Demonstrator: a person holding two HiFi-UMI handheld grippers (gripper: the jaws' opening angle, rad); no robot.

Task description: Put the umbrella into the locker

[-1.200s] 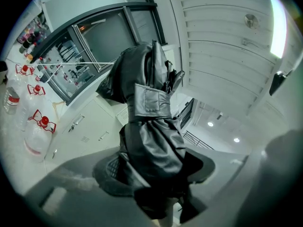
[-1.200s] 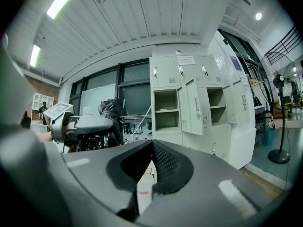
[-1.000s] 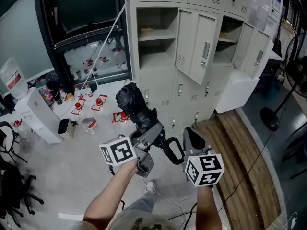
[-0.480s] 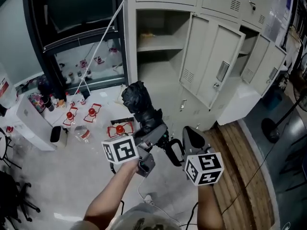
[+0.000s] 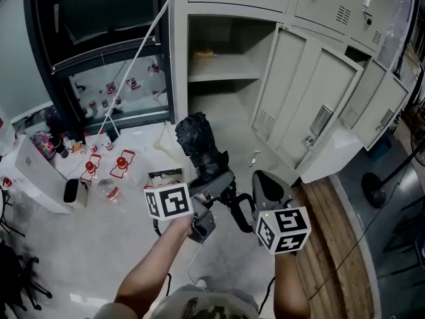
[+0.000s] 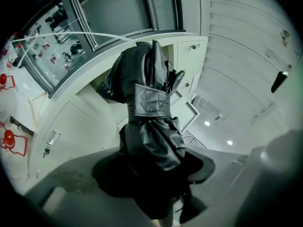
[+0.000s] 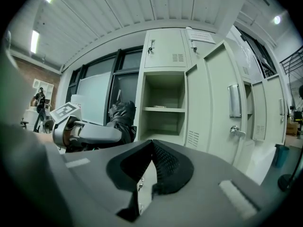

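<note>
A folded black umbrella [image 5: 194, 138] sticks out forward from my left gripper [image 5: 216, 181], which is shut on its lower part. In the left gripper view the umbrella [image 6: 147, 103] fills the middle, its dark cloth bunched between the jaws of the left gripper [image 6: 161, 174]. The pale grey locker [image 5: 219, 77] stands ahead with one compartment open and its door [image 5: 312, 105] swung out to the right. My right gripper [image 5: 262, 181] hangs beside the left one, pads together with nothing in them. From the right gripper [image 7: 151, 148], the umbrella [image 7: 122, 117] shows left of the open locker [image 7: 163, 109].
Red-capped bottles [image 5: 121, 165] and a white box [image 5: 26, 168] lie on the floor at the left. A white pole [image 5: 136, 62] leans against the dark window frame. Wooden planks [image 5: 332, 244] and a fan base [image 5: 372, 198] are at the right. More locker doors [image 5: 385, 108] stand open further right.
Both grippers and the umbrella have moved closer to the locker. The open compartment looks larger and nearer, and the floor clutter has slid left and down.
</note>
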